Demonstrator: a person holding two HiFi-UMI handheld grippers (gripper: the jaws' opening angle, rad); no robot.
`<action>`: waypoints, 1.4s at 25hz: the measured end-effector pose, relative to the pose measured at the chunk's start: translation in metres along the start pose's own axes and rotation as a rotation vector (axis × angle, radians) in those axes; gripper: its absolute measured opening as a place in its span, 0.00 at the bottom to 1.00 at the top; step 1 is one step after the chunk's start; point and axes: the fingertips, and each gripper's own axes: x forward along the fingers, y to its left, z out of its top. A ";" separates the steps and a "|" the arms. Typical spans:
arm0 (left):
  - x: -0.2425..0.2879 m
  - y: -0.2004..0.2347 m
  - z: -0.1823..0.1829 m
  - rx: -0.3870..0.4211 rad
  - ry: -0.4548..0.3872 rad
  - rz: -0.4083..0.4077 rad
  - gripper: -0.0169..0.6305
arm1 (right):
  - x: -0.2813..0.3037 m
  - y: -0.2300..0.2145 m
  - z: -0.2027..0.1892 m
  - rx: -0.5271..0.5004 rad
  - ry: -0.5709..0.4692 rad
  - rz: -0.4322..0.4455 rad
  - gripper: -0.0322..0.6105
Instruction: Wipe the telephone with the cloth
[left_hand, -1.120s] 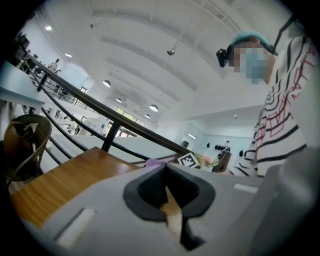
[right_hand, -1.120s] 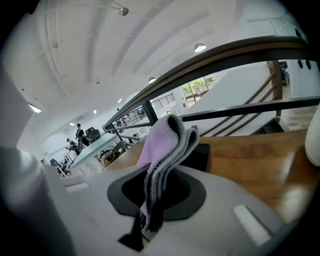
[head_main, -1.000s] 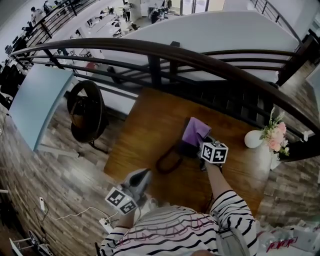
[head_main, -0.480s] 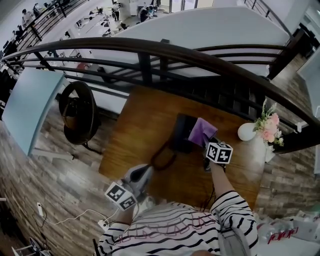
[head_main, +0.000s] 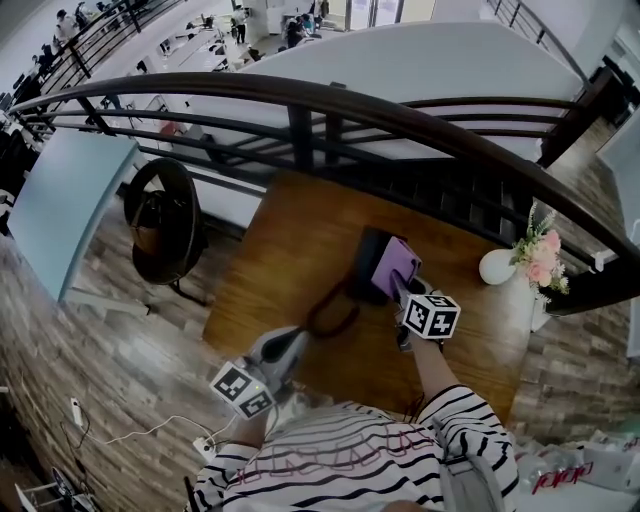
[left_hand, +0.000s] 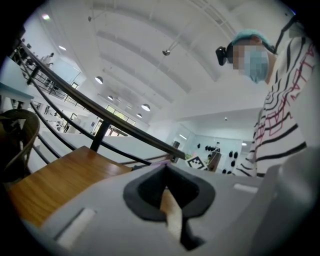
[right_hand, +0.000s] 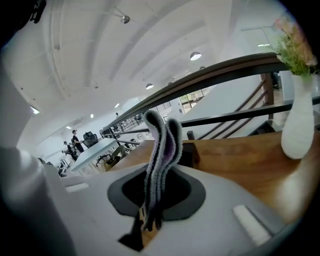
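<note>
The right gripper (right_hand: 147, 222) pinched the cloth (head_main: 395, 262), likely soft and limp, by its fold, over the phone (head_main: 360, 272) near the table's (head_main: 290, 235) far edge. The left gripper (left_hand: 172, 222) was pressed together, empty.

The cloth (head_main: 396, 264) is showing purple, the telephone (head_main: 361, 252) black, the tabletop (head_main: 290, 240) warm brown wood grain, and the vase (head_main: 493, 267) white.

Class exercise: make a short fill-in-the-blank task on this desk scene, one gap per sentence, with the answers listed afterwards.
1. The right tool is shut on a purple ___.
2. The black telephone stands on a wooden ___.
3. The white vase holds pink ___.
4. The left tool has its jaws ___, with nothing between them.

Missing words: cloth; table; flowers; shut.
</note>
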 end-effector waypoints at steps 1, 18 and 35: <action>-0.004 0.000 0.000 -0.001 -0.002 0.007 0.03 | 0.004 0.012 -0.002 -0.001 0.000 0.028 0.11; -0.036 0.010 0.001 -0.021 -0.005 0.069 0.03 | 0.051 0.016 -0.047 0.002 0.128 -0.015 0.11; 0.009 -0.017 -0.015 -0.037 0.034 -0.079 0.03 | -0.020 -0.059 -0.049 0.028 0.101 -0.174 0.11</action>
